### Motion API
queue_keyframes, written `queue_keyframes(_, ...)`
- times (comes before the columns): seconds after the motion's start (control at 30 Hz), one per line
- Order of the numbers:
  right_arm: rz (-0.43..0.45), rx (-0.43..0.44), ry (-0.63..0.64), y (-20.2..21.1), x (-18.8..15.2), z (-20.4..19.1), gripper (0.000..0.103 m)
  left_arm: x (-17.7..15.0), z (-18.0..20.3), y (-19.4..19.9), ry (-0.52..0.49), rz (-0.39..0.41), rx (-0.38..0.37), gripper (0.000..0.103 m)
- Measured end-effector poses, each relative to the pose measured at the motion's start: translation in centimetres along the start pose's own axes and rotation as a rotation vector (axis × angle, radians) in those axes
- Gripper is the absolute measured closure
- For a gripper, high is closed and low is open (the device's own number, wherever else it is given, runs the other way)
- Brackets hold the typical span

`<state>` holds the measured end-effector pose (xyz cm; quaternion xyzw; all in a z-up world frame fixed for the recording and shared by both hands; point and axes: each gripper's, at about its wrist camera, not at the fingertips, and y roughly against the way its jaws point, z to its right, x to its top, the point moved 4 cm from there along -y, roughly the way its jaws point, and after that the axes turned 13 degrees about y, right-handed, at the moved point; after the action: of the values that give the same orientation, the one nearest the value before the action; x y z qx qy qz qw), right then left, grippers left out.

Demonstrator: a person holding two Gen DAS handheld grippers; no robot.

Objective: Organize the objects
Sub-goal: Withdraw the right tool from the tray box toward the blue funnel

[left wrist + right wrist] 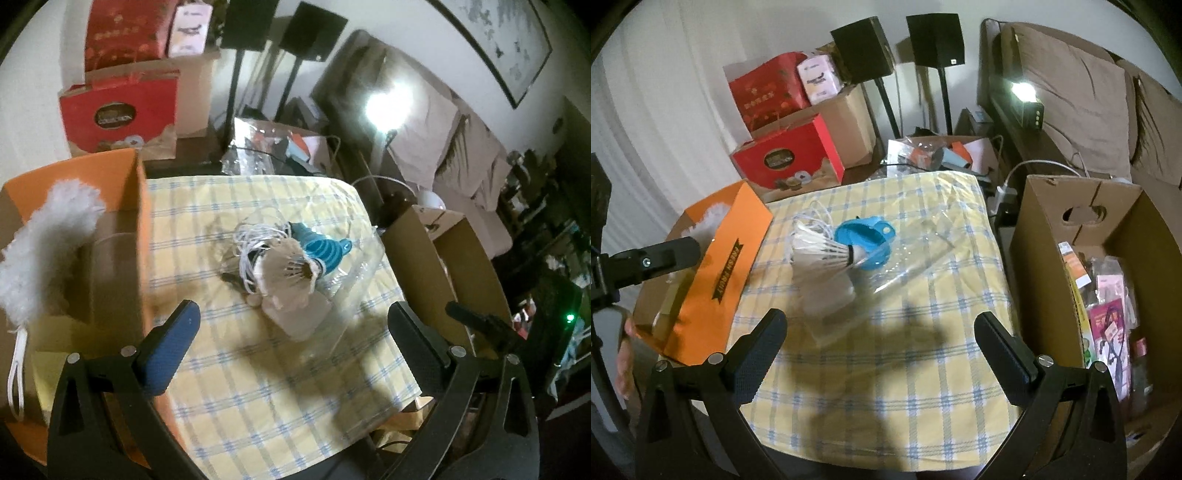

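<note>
In the left wrist view the left hand-held gripper [291, 325] hung released above the table [258, 387], facing the shuttlecock [288, 273], while the right wrist view showed the right hand-held gripper [879, 332] likewise released, the shuttlecock [820, 253] mid-table, probably awaiting boxing.

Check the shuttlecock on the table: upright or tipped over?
Tipped over. The shuttlecock lies on its side on the checked tablecloth, feather skirt pointing left and cork end against the blue funnel.
</note>
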<state>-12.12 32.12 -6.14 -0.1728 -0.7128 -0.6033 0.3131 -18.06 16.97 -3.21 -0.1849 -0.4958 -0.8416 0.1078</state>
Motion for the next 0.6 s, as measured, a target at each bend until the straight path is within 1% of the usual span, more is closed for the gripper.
queue_keyframes(0.13, 0.003, 0.003, -0.029, -0.5, -0.1, 1.2, 0.001, -0.3, 0.6, -1.5, 0.005, -0.024, -0.01, 0.003)
queue_keyframes(0.23, -0.001, 0.016, -0.048, -1.1, -0.3, 1.9, 0.001, -1.1, 1.0, -2.3, -0.011, -0.048, -0.014, 0.008)
queue_keyframes(0.27, -0.004, 0.022, -0.054, -1.4, -0.4, 2.0, 0.002, -1.4, 1.2, -2.6, -0.021, -0.057, -0.012, 0.012)
queue_keyframes(0.3, -0.007, 0.027, -0.06, -1.6, -0.5, 2.1, 0.003, -1.8, 1.4, -2.9, -0.031, -0.063, -0.008, 0.017)
queue_keyframes(0.33, -0.006, 0.034, -0.067, -1.8, -0.6, 2.2, 0.006, -2.2, 1.5, -3.2, -0.043, -0.068, -0.002, 0.019)
queue_keyframes(0.37, -0.006, 0.041, -0.076, -2.0, -0.7, 2.3, 0.008, -2.5, 1.6, -3.3, -0.05, -0.073, 0.0, 0.02)
queue_keyframes(0.43, -0.011, 0.058, -0.097, -2.5, -0.9, 2.5, 0.017, -3.1, 1.5, -3.8, -0.052, -0.082, -0.001, 0.02)
queue_keyframes(0.6, -0.002, 0.079, -0.13, -3.1, -0.9, 2.7, 0.018, -4.0, 1.2, -4.7, -0.032, -0.097, -0.024, 0.021)
